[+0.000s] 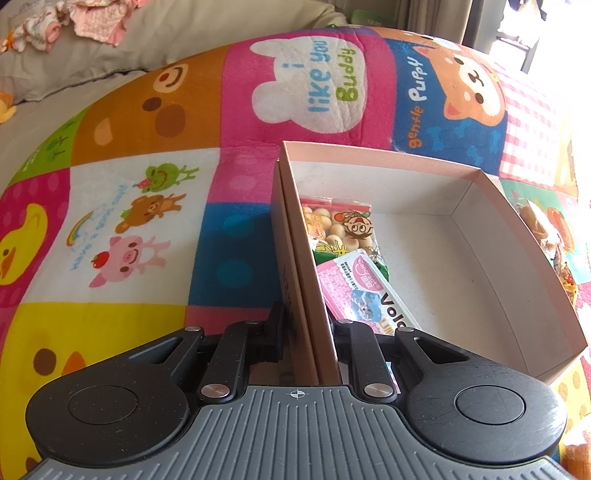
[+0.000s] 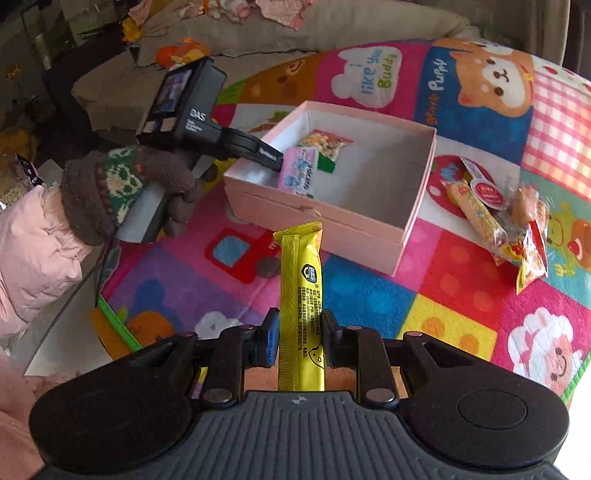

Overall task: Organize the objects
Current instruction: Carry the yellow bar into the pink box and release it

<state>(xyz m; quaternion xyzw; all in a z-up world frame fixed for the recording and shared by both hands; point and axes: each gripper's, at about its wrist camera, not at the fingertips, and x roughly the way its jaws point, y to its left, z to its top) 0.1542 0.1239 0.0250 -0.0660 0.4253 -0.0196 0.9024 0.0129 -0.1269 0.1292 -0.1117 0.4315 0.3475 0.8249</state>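
Observation:
A pink open box (image 2: 369, 229) sits on a colourful play mat; it also shows in the left wrist view (image 1: 524, 229). My left gripper (image 1: 308, 332) is shut on the box's left wall, seen from the right wrist view too (image 2: 273, 158). Inside lie a snack bag of round biscuits (image 1: 340, 221) and a pink wafer packet (image 1: 365, 291). My right gripper (image 2: 298, 328) is shut on a yellow snack bar (image 2: 301, 295), held upright in front of the box.
A pile of loose snack packets (image 2: 498, 218) lies on the mat (image 2: 443, 295) right of the box. A beige sofa cushion (image 2: 332, 26) with toys and clothes runs along the back. The mat's edge drops off at the left.

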